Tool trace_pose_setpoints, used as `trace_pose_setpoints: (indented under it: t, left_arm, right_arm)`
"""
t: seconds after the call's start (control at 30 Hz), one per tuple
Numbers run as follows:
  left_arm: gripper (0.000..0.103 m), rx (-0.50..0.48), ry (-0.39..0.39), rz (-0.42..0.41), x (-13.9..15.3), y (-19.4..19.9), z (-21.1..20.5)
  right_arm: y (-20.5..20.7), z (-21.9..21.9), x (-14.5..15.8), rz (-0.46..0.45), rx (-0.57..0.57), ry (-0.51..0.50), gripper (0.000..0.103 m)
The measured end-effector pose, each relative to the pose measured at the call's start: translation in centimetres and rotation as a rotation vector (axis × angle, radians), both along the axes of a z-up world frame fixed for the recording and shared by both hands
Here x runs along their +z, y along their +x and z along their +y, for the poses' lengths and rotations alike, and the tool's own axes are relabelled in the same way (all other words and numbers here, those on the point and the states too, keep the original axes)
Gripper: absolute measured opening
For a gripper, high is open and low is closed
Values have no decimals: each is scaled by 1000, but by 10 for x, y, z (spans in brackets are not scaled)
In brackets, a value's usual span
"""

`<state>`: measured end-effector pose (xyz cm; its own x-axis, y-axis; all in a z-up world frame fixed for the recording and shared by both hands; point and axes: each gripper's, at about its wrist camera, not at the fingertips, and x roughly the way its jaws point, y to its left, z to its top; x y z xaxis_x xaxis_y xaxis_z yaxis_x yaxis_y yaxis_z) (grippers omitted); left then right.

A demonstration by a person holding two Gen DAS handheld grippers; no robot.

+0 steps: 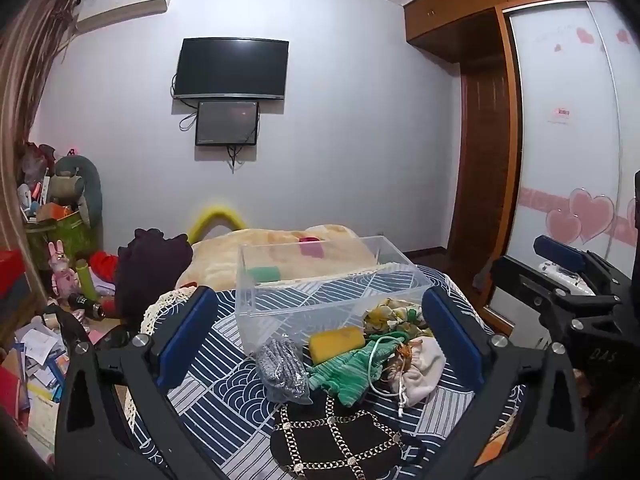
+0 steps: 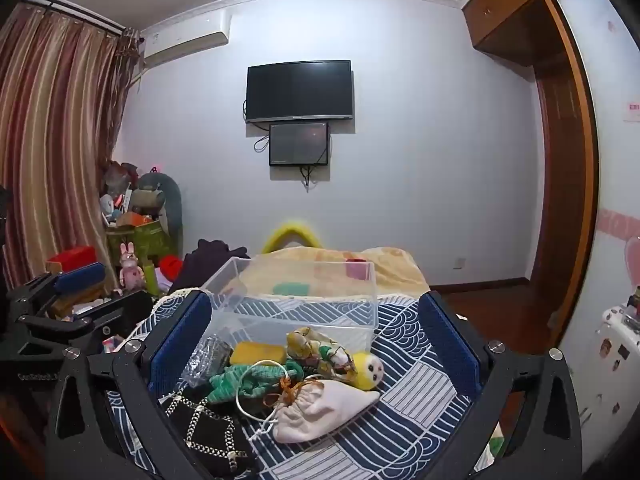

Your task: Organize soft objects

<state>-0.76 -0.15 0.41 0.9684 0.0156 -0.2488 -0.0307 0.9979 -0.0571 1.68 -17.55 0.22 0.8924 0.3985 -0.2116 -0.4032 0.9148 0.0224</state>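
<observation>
A pile of soft things lies on the blue-and-white patterned bedspread (image 1: 224, 384) in front of a clear plastic bin (image 1: 320, 280): a yellow sponge (image 1: 338, 342), a green knit piece (image 1: 352, 372), a grey bagged item (image 1: 282, 372), a white drawstring pouch (image 2: 324, 404), a floral cloth (image 2: 316, 346), a yellow plush face (image 2: 368, 370) and a black chain-pattern cloth (image 1: 340, 436). My left gripper (image 1: 320, 344) is open and empty, above the pile. My right gripper (image 2: 316, 344) is open and empty too, over the same pile.
The bin (image 2: 304, 300) holds nothing I can see. Behind it lie a beige blanket (image 1: 288, 248) with a green sponge and a pink sponge. A dark garment (image 1: 152, 268) sits at the bed's left. Clutter covers the floor at left (image 1: 36, 360). A wardrobe (image 1: 568, 160) stands right.
</observation>
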Motion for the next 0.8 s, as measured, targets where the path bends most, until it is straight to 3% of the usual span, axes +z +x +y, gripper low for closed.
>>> trace_pose_setpoints:
  t: [0.8]
  left_arm:
    - [103, -4, -6, 1, -2, 0, -2]
  right_arm:
    - [-8, -2, 6, -6, 3, 7, 103]
